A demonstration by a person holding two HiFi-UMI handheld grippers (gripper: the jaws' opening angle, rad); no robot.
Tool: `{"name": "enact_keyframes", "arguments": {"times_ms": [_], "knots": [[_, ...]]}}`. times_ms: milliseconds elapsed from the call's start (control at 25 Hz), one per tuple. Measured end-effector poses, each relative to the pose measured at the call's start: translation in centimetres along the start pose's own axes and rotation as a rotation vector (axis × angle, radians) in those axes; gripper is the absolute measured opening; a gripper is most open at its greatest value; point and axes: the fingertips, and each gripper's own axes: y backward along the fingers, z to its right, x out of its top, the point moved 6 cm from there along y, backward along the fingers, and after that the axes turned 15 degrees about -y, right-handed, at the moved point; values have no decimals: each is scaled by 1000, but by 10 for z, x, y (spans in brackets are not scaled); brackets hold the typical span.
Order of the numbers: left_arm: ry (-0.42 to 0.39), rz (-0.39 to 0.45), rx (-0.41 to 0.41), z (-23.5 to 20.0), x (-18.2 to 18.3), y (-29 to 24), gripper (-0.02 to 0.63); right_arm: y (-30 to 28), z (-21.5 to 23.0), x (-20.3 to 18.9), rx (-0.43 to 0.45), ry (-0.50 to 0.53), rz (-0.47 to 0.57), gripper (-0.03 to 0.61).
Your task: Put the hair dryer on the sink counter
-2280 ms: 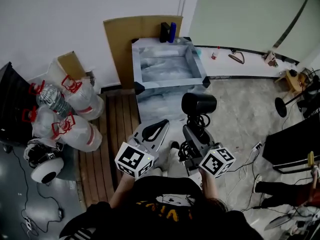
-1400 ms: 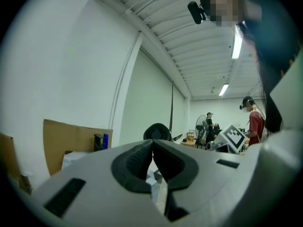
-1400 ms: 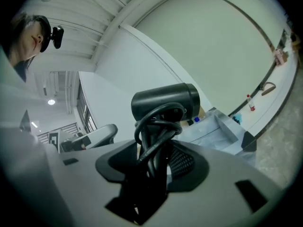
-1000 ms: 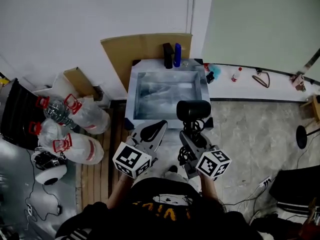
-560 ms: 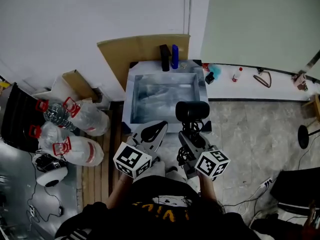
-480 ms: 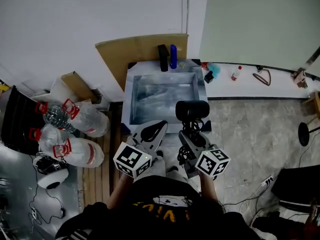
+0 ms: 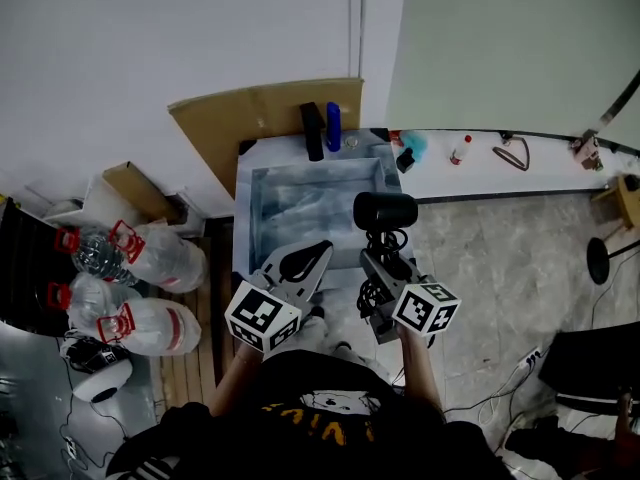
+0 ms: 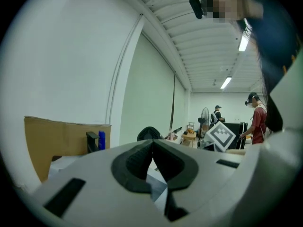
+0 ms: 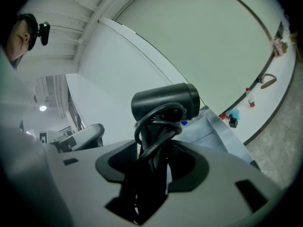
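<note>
A grey marbled sink bench point(image 7: 243, 218) with a sunken basin stands against the white wall, a brown cardboard sheet point(image 7: 235, 118) leaning behind it at 11 o'clock; the left gripper point(image 7: 318, 250) hangs over the bench's front edge at 6 o'clock, its fingers pressed together at the tips, nothing between them; the right gripper point(image 7: 383, 258), at 4 o'clock, has its fingers clamped on the cord-wrapped handle of the black plastic hair dryer point(image 7: 385, 211), whose barrel sits above the basin's right rim; a slim blue bottle point(image 7: 333, 128) stands on the back ledge at 12 o'clock.
</note>
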Motion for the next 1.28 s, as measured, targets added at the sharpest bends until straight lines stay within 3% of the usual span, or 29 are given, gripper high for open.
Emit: {"name": "enact_keyframes", "arguments": {"times_ms": [520, 800, 1040, 1280], "knots": [[-7, -27, -85, -80, -30, -23, 9, -122, 52, 74, -154, 56, -24, 193], [-38, -38, -126, -112, -37, -30, 9, -185, 94, 107, -252, -8, -22, 193], [-24, -35, -104, -142, -46, -32, 9, -221, 136, 129, -367, -17, -44, 193], [3, -74, -70, -168, -63, -26, 9, -254, 171, 149, -442, -130, -1, 193]]}}
